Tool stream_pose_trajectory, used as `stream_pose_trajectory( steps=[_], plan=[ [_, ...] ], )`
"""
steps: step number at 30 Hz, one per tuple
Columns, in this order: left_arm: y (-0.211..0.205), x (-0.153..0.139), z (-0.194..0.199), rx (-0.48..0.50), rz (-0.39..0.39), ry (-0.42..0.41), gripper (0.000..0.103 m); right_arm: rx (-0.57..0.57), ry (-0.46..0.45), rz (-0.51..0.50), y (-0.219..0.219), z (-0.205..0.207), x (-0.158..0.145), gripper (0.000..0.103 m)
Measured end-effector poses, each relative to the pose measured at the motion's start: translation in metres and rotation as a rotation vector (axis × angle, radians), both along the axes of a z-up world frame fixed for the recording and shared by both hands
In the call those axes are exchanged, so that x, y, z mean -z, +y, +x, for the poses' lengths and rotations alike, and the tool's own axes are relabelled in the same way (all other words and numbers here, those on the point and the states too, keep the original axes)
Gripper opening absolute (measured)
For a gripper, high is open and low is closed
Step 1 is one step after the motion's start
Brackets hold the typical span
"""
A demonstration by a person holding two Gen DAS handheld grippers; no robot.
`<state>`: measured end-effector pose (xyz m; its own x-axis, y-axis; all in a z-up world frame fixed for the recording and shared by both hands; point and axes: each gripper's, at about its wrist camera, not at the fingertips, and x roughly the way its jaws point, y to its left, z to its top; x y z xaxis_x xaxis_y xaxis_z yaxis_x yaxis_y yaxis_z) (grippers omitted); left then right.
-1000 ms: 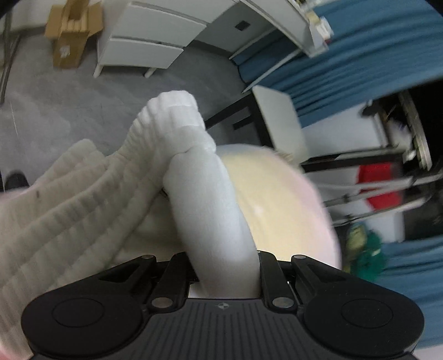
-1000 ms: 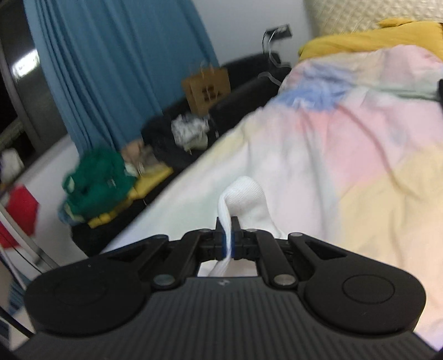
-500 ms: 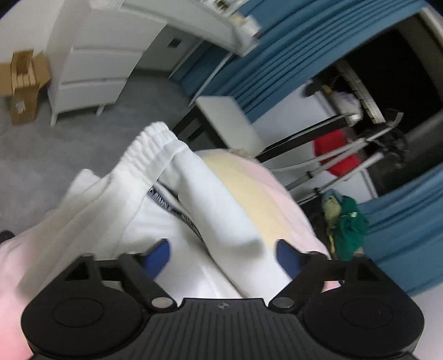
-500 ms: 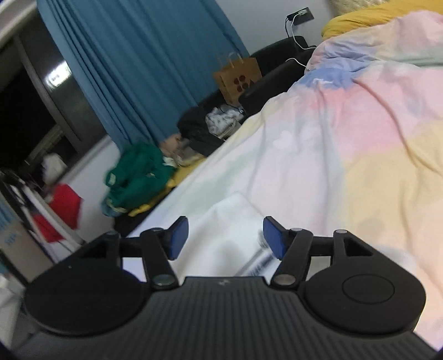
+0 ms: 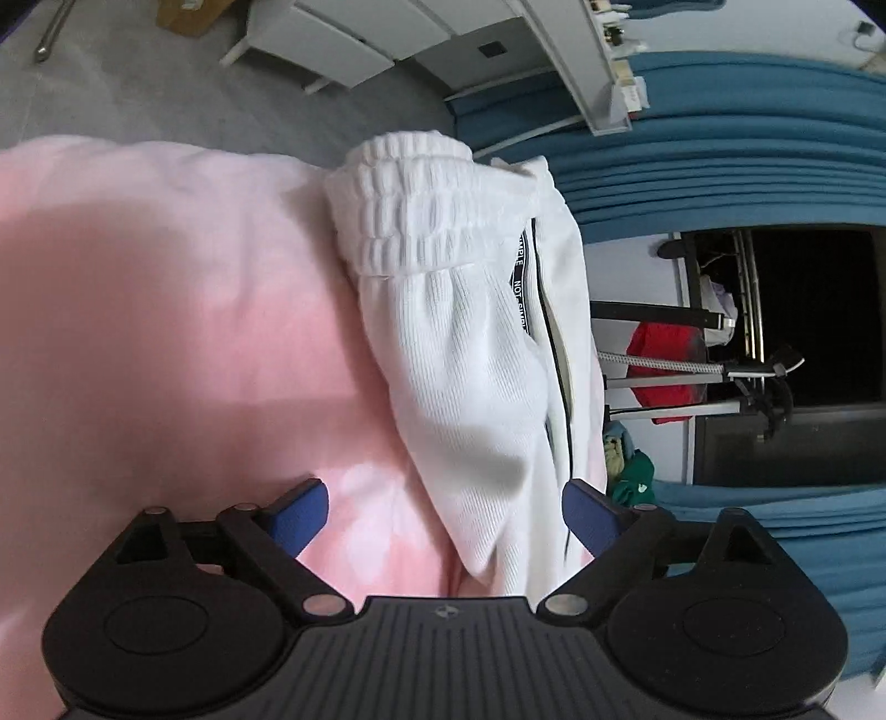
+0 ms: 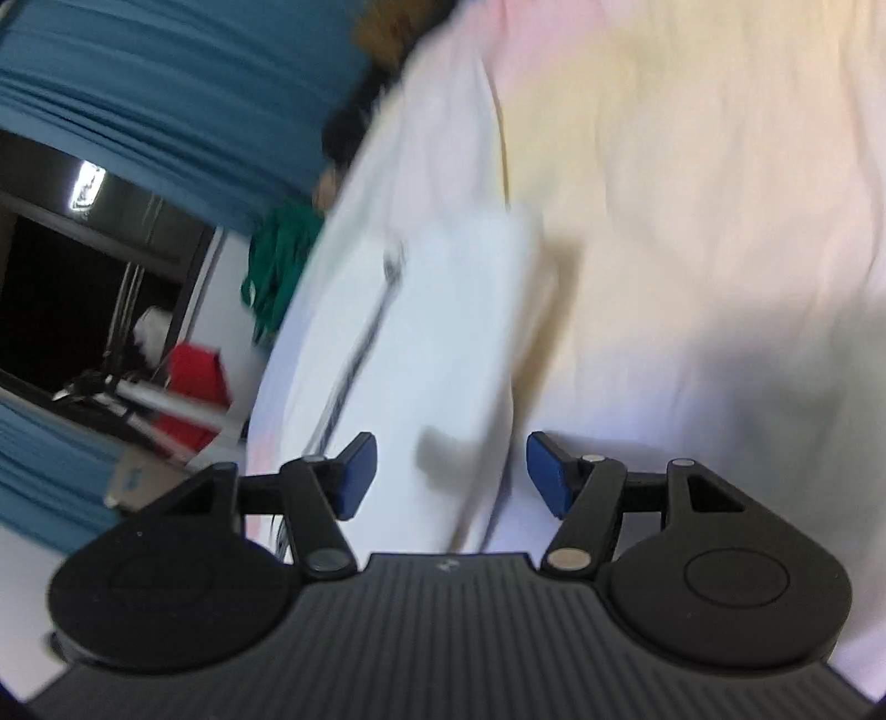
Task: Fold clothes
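White ribbed trousers (image 5: 465,354) with an elastic waistband (image 5: 404,199) and a black lettered side stripe lie folded along the edge of the pink bedspread (image 5: 166,332). My left gripper (image 5: 443,515) hovers over their near end, open, its blue pads (image 5: 299,512) wide apart and pressing on nothing. In the blurred right wrist view the same white trousers (image 6: 443,332) lie on the pastel bedspread (image 6: 692,221). My right gripper (image 6: 451,476) stands open above them, with the cloth below the gap and clear of both pads.
Past the bed's edge are blue curtains (image 5: 720,166), white drawers (image 5: 332,33) on a grey floor, a metal stand with a red cloth (image 5: 664,360), a heap of green clothes (image 6: 277,266) and a dark window (image 6: 66,299).
Both grippers were shut on the white trousers a second ago. They have opened and let go, and the trousers now lie flat on the bed. Both hands have moved and rolled.
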<state>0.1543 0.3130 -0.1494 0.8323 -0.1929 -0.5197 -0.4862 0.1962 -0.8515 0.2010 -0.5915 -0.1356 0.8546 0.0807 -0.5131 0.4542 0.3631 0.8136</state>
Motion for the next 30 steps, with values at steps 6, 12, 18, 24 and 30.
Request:
stream_pose_trajectory(
  steps=[6, 12, 18, 24, 30],
  plan=[
    [-0.006, 0.004, 0.045, -0.002, 0.208, -0.025, 0.049, 0.031, -0.009, -0.083, 0.01, 0.031, 0.012, 0.059],
    [-0.003, 0.003, 0.055, -0.059, 0.218, -0.062, 0.021, 0.123, -0.043, -0.123, 0.002, 0.033, 0.015, 0.013],
    [0.007, -0.02, 0.045, -0.062, 0.177, -0.181, 0.014, 0.159, -0.108, -0.16, -0.005, 0.021, -0.005, 0.01],
    [0.014, -0.047, 0.0, -0.039, 0.158, -0.243, 0.011, 0.226, -0.13, -0.115, -0.003, -0.011, -0.02, 0.009],
    [0.034, -0.061, -0.067, -0.061, 0.076, -0.235, 0.01, 0.267, -0.109, -0.072, 0.0, -0.059, -0.032, 0.008]
  ],
)
